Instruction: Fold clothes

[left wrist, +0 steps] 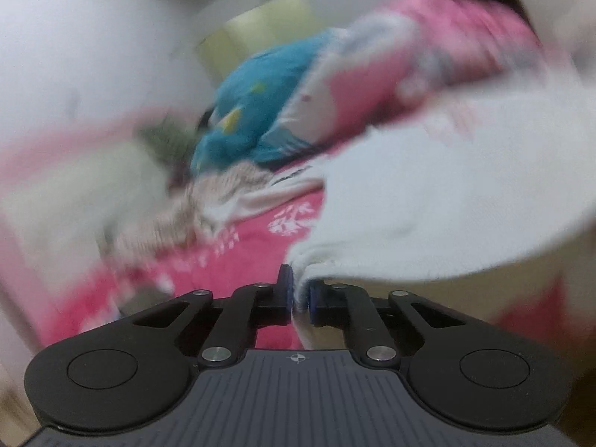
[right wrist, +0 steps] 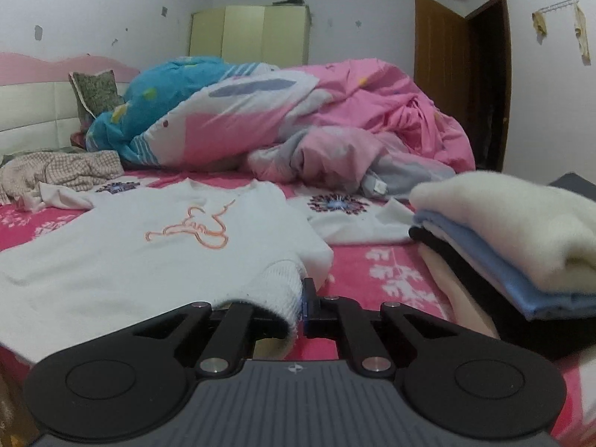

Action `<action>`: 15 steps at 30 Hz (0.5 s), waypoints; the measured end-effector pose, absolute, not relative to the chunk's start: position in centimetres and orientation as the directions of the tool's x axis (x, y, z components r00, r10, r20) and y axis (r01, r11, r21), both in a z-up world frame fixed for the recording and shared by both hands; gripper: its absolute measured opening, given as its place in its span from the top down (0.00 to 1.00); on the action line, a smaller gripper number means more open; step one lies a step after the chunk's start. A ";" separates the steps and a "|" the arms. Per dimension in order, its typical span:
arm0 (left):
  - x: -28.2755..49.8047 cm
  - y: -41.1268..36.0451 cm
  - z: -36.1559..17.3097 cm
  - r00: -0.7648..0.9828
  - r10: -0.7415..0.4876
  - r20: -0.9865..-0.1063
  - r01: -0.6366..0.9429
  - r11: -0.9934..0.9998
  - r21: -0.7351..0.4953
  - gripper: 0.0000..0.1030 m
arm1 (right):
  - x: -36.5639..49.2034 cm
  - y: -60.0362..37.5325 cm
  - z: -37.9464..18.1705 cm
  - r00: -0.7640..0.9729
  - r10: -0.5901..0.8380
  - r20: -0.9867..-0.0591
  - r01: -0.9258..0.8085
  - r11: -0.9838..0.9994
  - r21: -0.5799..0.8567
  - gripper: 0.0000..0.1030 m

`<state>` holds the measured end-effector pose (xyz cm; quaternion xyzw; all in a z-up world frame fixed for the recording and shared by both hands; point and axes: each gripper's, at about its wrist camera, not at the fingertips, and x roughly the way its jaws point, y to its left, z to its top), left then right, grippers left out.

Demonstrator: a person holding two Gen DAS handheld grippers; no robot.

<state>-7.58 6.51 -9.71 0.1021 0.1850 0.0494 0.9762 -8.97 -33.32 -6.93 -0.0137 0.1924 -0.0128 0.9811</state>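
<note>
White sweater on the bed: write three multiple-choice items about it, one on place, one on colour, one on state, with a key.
1. Where is the folded pile relative to the sweater in the right wrist view?
A. To its right
B. To its left
C. On top of it

2. What colour is the line drawing on the sweater?
A. Green
B. Orange
C. Black

3. How does the right tool stand?
A. Wide open above the bed
B. Shut on a pillow
C. Shut on the sweater's ribbed hem

Key:
1 A, the pile sits at the right edge while the sweater lies spread at the left.
2 B, the looping outline on the chest is orange.
3 C, the ribbed edge is pinched between the nearly closed pads; the left tool likewise pinches white fabric.
</note>
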 end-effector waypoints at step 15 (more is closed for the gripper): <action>-5.0 16.2 -12.0 0.830 -0.026 -0.557 -0.223 0.900 -0.374 0.94 | -8.9 -33.7 -12.1 0.868 -0.076 -0.490 0.108 0.993 0.039 0.82</action>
